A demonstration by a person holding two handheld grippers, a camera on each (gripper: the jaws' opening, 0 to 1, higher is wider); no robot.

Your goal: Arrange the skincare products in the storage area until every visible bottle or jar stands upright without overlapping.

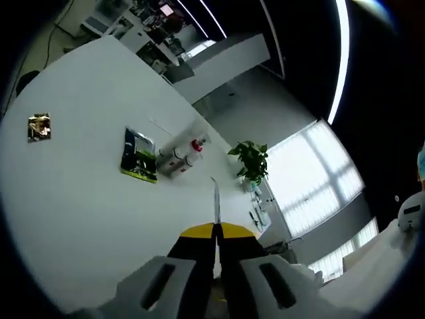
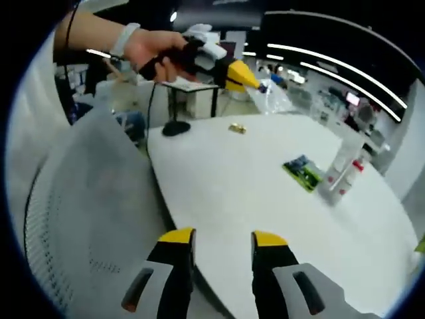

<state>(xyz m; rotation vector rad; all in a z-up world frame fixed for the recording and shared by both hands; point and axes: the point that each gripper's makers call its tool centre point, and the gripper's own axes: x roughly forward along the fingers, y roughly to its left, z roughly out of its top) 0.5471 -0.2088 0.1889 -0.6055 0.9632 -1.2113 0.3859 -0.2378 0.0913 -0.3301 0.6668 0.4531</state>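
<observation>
Two white skincare bottles (image 1: 176,160), one with a red cap (image 1: 196,145), sit close together far out on the white table (image 1: 80,199). My left gripper (image 1: 216,227) hangs well short of them, its yellow-tipped jaws pressed together with nothing visible between them. In the right gripper view the same bottles (image 2: 342,169) are at the right of the table (image 2: 232,186), whether upright or leaning I cannot tell. My right gripper (image 2: 222,239) is open over the table's near edge. A hand holds the left gripper (image 2: 238,74) up in the air at the top.
A green and black packet (image 1: 138,156) (image 2: 302,171) lies beside the bottles. A small gold sachet (image 1: 38,126) (image 2: 237,127) lies apart. A grey mesh chair (image 2: 86,199) stands left of the table, a black rounded object (image 2: 176,127) at the far edge. A potted plant (image 1: 251,159) stands beyond.
</observation>
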